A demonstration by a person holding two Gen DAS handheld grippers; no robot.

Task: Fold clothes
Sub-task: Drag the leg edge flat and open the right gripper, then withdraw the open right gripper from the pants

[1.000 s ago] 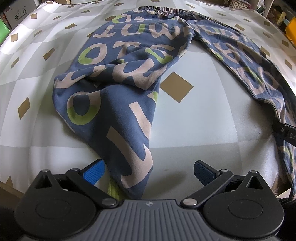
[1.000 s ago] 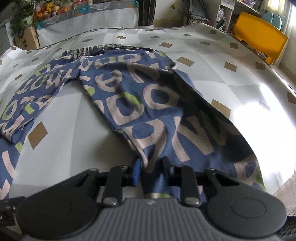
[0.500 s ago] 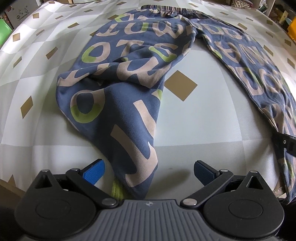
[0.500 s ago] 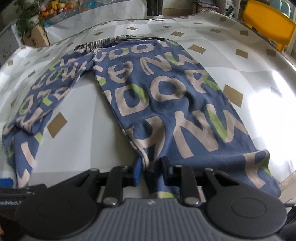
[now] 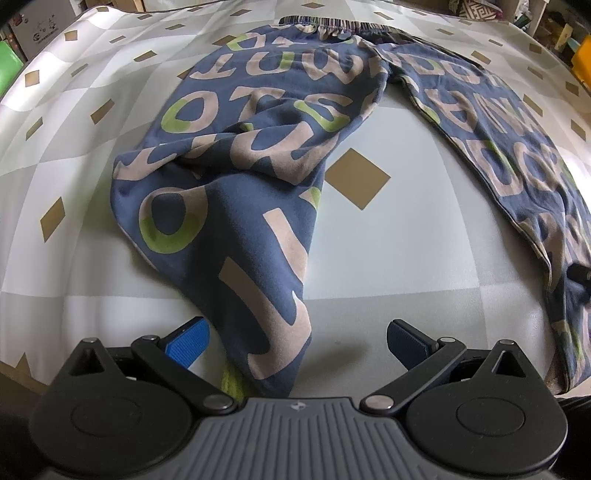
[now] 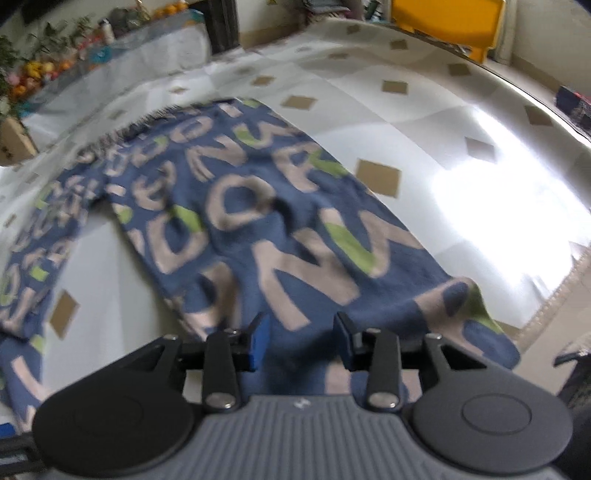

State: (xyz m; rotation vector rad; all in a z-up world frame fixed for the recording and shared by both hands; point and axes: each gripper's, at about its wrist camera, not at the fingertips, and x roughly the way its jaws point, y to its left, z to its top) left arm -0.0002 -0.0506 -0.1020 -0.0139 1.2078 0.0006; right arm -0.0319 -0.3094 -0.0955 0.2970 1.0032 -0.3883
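Note:
Blue trousers (image 5: 258,177) printed with beige and green letters lie spread on the patterned table, striped waistband (image 5: 332,26) at the far end. In the left wrist view my left gripper (image 5: 297,341) stands wide open over the near cuff of the crumpled left leg, whose hem lies between the blue pads without being pressed. In the blurred right wrist view the other leg (image 6: 280,236) lies flat. My right gripper (image 6: 301,341) hangs over its cuff with jaws opening; cloth lies under the gap, and the pads stand apart from it.
The tablecloth (image 5: 388,258) is white and grey with tan diamonds. The table's near right edge (image 6: 546,306) runs just past the cuff. A yellow chair (image 6: 447,22) stands beyond the far side, with plants and a box (image 6: 14,140) at the left.
My right gripper has let go of the trouser cuff, its jaws spreading, and has rolled and shifted sideways. The right leg now lies flatter. The left gripper has stayed open and still.

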